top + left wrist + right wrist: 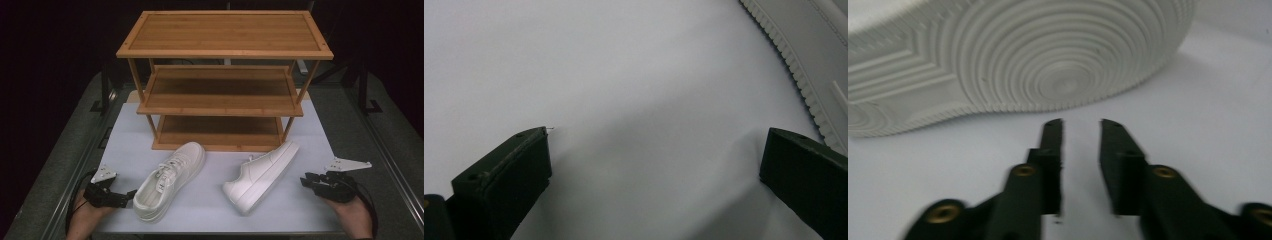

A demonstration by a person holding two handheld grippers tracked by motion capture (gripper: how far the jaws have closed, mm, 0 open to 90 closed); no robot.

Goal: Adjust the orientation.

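Left tongs (131, 196) gape wide beside the upright shoe (167, 181); right tongs (1081, 122), narrow and empty, face the tipped shoe (260, 175). Best grip each heel collar firmly before lifting.

black grippers (131, 196), brass screws, grey plates, blk cables

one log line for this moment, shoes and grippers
left gripper: open, beside upright white sneaker | right gripper: narrow gap, empty, facing tipped white sneaker sole | wooden three-tier rack: empty
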